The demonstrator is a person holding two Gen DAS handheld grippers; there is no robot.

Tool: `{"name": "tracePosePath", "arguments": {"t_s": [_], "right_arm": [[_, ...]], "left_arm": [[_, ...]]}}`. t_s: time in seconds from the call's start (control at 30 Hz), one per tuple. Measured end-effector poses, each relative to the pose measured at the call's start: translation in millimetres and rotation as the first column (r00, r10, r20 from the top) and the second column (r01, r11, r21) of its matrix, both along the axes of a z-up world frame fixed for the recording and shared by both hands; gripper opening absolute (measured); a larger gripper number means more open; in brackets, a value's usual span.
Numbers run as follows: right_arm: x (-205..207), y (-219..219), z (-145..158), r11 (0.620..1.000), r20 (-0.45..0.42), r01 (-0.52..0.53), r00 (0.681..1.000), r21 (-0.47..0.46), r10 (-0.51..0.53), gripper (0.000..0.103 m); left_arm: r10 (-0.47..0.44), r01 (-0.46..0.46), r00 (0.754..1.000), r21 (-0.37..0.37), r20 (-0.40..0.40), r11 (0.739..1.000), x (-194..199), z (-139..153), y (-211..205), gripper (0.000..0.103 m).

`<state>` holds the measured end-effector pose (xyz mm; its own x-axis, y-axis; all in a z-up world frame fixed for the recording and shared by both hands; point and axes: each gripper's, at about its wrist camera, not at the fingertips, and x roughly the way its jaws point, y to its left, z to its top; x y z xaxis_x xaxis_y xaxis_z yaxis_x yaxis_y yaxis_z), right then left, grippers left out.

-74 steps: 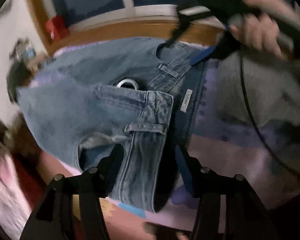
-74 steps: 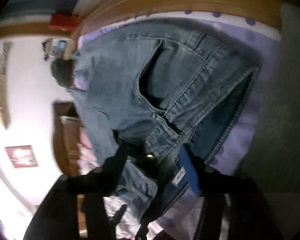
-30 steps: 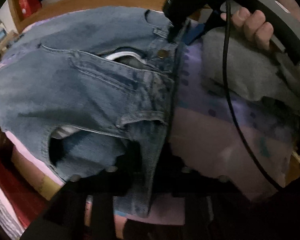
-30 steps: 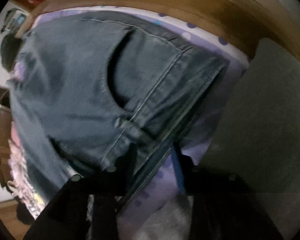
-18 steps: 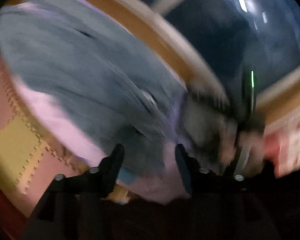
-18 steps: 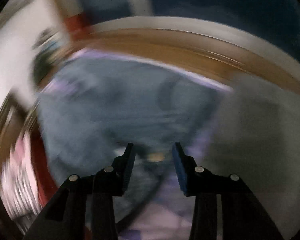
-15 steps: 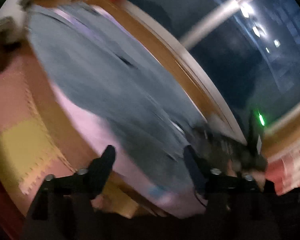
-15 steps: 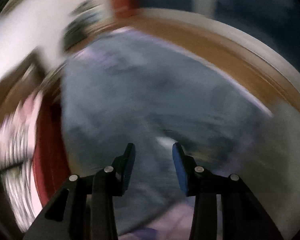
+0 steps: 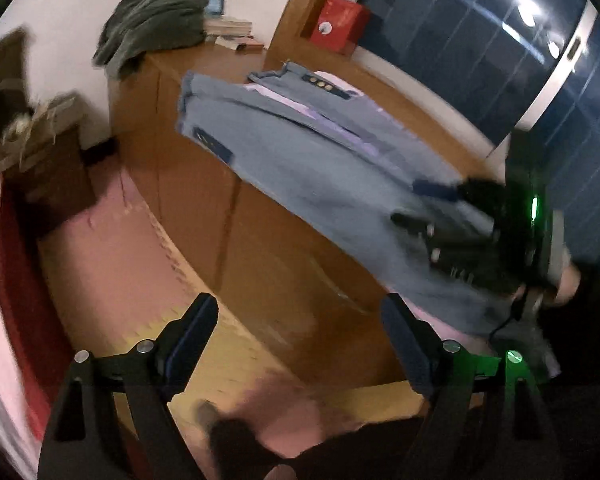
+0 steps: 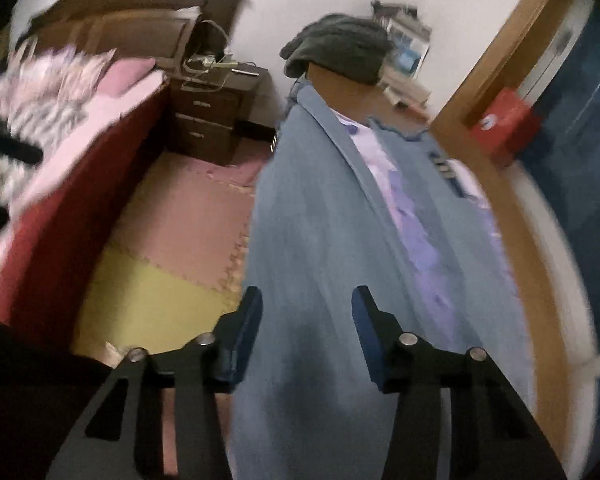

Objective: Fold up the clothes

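Light blue jeans [image 9: 320, 160] lie stretched out on a purple spotted cloth [image 9: 340, 128] over a long wooden platform [image 9: 260, 240]. In the left wrist view my left gripper [image 9: 298, 320] hangs off the platform's side, above the floor; its jaws are opening wide with nothing between them. My right gripper [image 9: 420, 204] appears there over the jeans, held by a hand [image 9: 564, 280]. In the right wrist view the right gripper [image 10: 306, 316] hovers over a jeans leg [image 10: 312, 220]; its jaws are opening and the pads press on no cloth.
A dark garment [image 10: 340, 48] and books sit at the platform's far end. A red box [image 9: 340, 24] stands by the window. A dark nightstand [image 10: 216, 116] and a bed with pink bedding [image 10: 80, 120] border pink and yellow floor mats [image 10: 160, 272].
Both grippers have let go of the jeans' waistband and swung fast along the platform towards the legs. Their jaws stand wider now, the left far wider.
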<state>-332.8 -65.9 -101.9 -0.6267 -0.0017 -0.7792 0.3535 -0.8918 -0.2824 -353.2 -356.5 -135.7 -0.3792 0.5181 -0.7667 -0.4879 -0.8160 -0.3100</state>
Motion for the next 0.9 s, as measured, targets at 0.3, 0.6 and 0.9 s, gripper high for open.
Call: {"name": "tracePosePath", "arguments": {"t_s": [0.3, 0.6, 0.9], "right_arm": [[-181.8, 23.4, -49.8, 0.828, 0.285, 0.379, 0.917, -0.412, -0.278, 0.031], [-221.0, 82.1, -57.1, 0.562, 0.377, 0.571, 0.82, -0.598, -0.431, 0.03], [-222.5, 123.3, -36.1, 0.429, 0.296, 0.715, 0.649, -0.552, -0.701, 0.04]], "left_arm": [[-0.105, 0.08, 0.982, 0.158, 0.159, 0.984, -227.2, -33.8, 49.4, 0.085], [-0.228, 0.214, 0.941, 0.082, 0.25, 0.973, -359.5, -62.8, 113.6, 0.084], [-0.361, 0.368, 0.919, -0.02, 0.156, 0.929, -436.2, -50.0, 180.6, 0.084]]}}
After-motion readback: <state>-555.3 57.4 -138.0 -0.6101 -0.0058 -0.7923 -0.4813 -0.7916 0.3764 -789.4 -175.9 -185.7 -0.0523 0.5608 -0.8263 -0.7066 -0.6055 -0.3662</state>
